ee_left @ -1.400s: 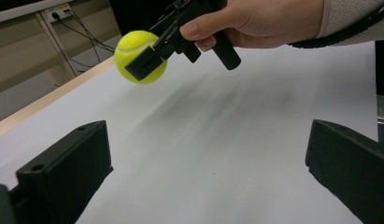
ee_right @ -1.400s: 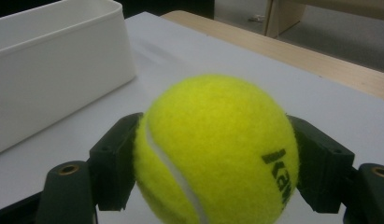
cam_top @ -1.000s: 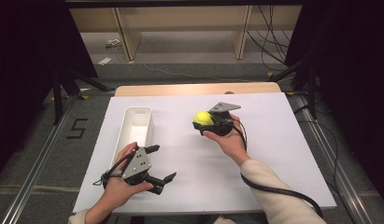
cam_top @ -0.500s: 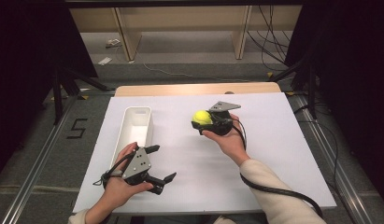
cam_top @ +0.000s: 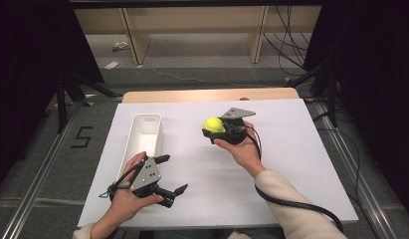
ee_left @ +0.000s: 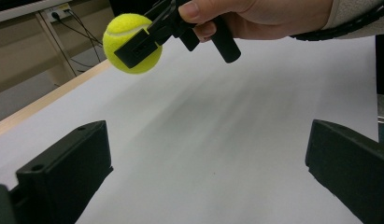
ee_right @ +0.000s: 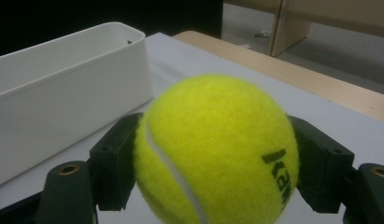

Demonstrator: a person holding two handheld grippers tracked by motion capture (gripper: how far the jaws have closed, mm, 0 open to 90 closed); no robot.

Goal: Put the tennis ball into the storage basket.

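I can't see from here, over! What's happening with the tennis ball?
Right hand-held gripper shut on tennis ball, held above the table. Left hand-held gripper open, idle. White bin to the ball's left, path clear.

The right gripper (cam_top: 215, 130), clamped on the tennis ball (cam_top: 212, 124), is drifting very slightly toward the white bin (cam_top: 142, 130) compared with 1 second ago. The shift is barely perceptible in the high view; the ball is hanging clear of the table (cam_top: 291, 149).
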